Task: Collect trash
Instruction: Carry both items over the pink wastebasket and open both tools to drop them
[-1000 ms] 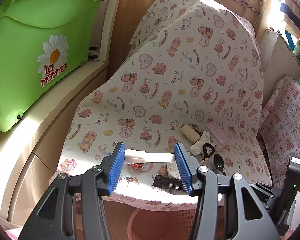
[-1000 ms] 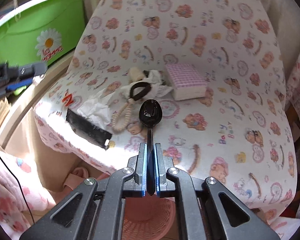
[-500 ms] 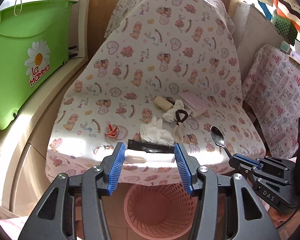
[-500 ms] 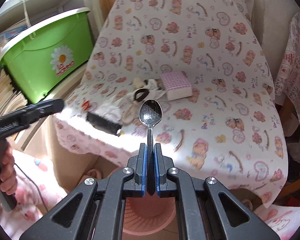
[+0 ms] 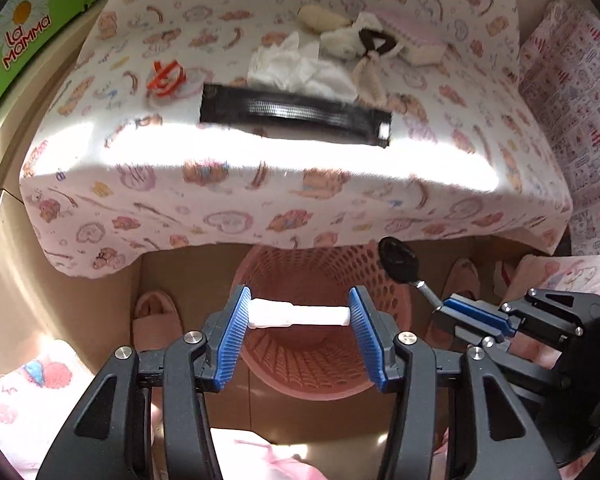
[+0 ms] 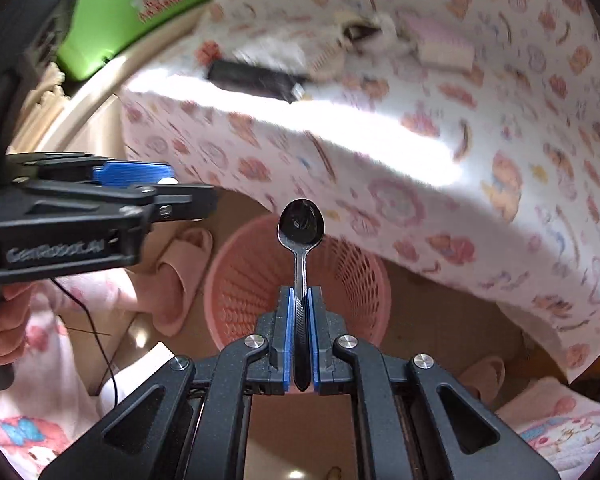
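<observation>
Left gripper point(image 5: 299, 316) clamped end to end on white tube-like scrap point(image 5: 296, 315), long axis crosswise, hanging directly above mouth of pink mesh basket point(image 5: 396, 296) on floor below seat edge. Right gripper point(image 6: 299, 336) pinched tight on handle of spoon point(image 6: 301, 227), bowl forward, over basket rim point(image 6: 224, 264); in left view sits off to the right side. Left nearer basket centre, probably — blur on the right view. More litter up on printed cover point(image 5: 260, 184): crumpled tissue point(image 5: 300, 68), black strip point(image 5: 296, 114).

Bear-print cloth-covered seat point(image 5: 300, 168) bears black strip point(image 5: 292, 114), crumpled tissue point(image 5: 300, 68), red ring point(image 5: 166, 76)
</observation>
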Tool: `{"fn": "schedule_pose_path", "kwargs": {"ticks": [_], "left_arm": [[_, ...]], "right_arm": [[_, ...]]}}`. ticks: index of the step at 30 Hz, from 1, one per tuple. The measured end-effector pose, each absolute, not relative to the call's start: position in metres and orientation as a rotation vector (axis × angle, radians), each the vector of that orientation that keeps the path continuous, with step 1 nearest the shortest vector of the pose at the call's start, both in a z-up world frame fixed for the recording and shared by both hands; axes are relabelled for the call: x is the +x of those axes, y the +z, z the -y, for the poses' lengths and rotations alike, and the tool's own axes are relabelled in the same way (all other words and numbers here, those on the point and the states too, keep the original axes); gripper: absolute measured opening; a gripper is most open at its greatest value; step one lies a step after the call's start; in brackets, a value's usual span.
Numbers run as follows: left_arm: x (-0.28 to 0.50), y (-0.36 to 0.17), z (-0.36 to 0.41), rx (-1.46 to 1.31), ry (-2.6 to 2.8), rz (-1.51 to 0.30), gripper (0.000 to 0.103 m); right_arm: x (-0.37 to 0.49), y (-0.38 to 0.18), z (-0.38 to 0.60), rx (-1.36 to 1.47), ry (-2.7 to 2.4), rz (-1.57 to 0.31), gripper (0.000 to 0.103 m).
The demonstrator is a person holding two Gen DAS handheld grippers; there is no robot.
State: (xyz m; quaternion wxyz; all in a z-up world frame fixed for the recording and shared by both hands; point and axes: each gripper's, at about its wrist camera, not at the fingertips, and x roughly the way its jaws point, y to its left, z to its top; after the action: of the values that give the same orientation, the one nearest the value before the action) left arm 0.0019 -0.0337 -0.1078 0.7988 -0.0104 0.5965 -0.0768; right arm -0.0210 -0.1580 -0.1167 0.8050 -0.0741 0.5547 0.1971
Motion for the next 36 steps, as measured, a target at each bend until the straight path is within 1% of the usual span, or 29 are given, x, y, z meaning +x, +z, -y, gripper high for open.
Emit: {"fn": "schedule_pose_path", "kwargs": {"ticks": [2,5,8,14,18,25,26,27,29,31,34,36], "left_arm": [[0.002,-0.123,0.036,-0.031,-0.163,-1.337,0.05],[0.006,-0.142,0.036,-0.12,-0.191,-1.423,0.05],[0.007,-0.153,0.04,-0.047,-0.139,-1.453,0.05],[0.011,-0.177,0.036,-0.084,-0.123,-1.546,0.05],[0.015,-0.197,0.032,-0.07,-0.079,-1.604,0.05],[0.012,-0.214,0.023,-0.181,-0.1,-1.68,0.05],[0.013,-0.216,0.021,-0.202,-0.104,-1.69,0.05],[0.013,-0.218,0.02,-0.218,-0.109,-1.702,0.051],[0.012,-0.22,0.021,-0.222,-0.109,-1.712,0.052],[0.012,-0.217,0.022,-0.194,-0.094,-1.702,0.061],[0.012,-0.21,0.023,-0.171,-0.083,-1.68,0.068],[0.013,-0.205,0.023,-0.159,-0.081,-1.665,0.07]], "right_arm": [[-0.012,-0.137,0.163,-0.125,0.395,-1.258,0.008],[-0.001,-0.158,0.167,-0.065,0.378,-1.33,0.008],[0.006,-0.178,0.17,-0.012,0.359,-1.388,0.008],[0.008,-0.221,0.172,0.033,0.32,-1.503,0.008],[0.012,-0.24,0.165,0.043,0.309,-1.552,0.008],[0.008,-0.255,0.163,0.053,0.297,-1.59,0.009],[0.008,-0.256,0.164,0.058,0.287,-1.599,0.016],[0.008,-0.258,0.165,0.063,0.278,-1.604,0.027],[0.007,-0.258,0.168,0.079,0.265,-1.605,0.038],[0.008,-0.258,0.17,0.085,0.259,-1.605,0.039],[0.009,-0.255,0.172,0.084,0.249,-1.596,0.04],[0.009,-0.253,0.172,0.074,0.24,-1.584,0.043]]}}
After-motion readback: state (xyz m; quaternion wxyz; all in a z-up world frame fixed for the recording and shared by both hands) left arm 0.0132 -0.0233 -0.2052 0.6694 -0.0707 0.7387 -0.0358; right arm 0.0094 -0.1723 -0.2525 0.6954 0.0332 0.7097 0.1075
